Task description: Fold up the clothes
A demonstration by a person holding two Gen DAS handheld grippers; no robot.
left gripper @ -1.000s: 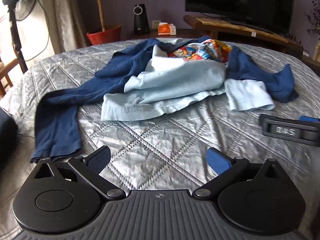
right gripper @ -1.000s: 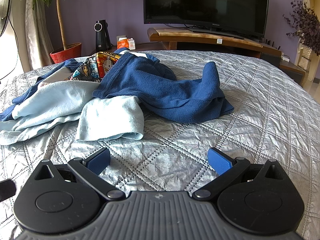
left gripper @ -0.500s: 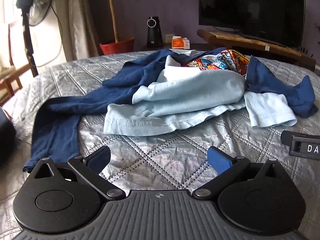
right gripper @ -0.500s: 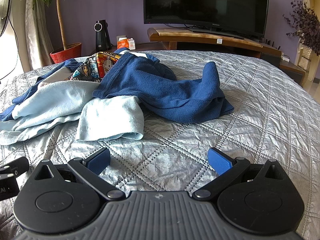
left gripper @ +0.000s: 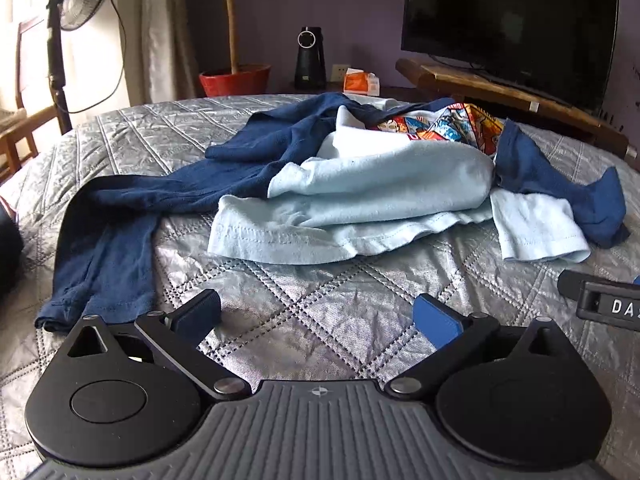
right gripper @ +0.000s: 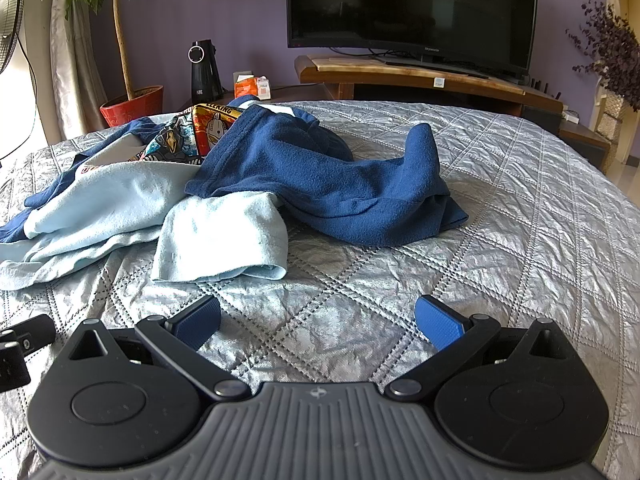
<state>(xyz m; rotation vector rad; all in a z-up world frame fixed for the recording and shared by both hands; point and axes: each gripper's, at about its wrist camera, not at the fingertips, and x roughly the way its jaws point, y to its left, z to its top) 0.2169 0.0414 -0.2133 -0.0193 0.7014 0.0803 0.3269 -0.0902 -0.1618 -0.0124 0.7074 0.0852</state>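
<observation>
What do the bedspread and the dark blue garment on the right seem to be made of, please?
Bedspread: looks like a satiny synthetic, silver-grey and shiny, with crinkled glints and stitched diamond quilting. Dark blue garment: probably fleece, matte and fuzzy, with a nubbly nap and thick soft folds.

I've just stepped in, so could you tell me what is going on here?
A person holds two grippers above a quilted bed, and folding has not begun. The left gripper and right gripper are both open and empty. A light blue shirt and a navy garment lie in a crumpled heap ahead.
</observation>
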